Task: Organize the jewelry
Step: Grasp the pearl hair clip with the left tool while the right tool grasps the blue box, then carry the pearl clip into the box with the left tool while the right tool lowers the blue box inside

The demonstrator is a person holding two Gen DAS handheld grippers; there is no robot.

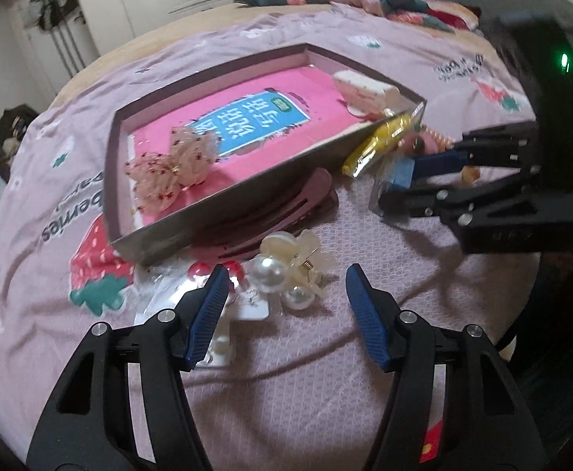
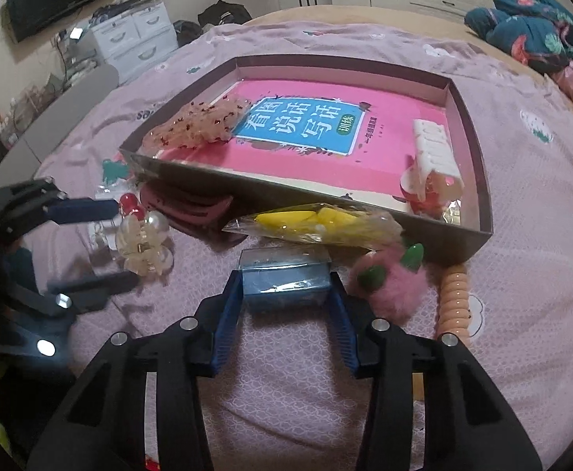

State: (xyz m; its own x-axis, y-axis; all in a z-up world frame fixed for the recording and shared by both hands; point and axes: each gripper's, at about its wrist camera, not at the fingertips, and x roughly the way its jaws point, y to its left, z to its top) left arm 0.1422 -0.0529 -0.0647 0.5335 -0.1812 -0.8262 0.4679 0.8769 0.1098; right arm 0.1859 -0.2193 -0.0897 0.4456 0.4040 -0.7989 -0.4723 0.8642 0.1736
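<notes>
While the right gripper is clamped on a blue packet, the left gripper is held open.
A pearl hair claw lies just beyond its tips; only the right view shows the pink pompom.

dark pink hair clip: half under box | left gripper: blurred
</notes>
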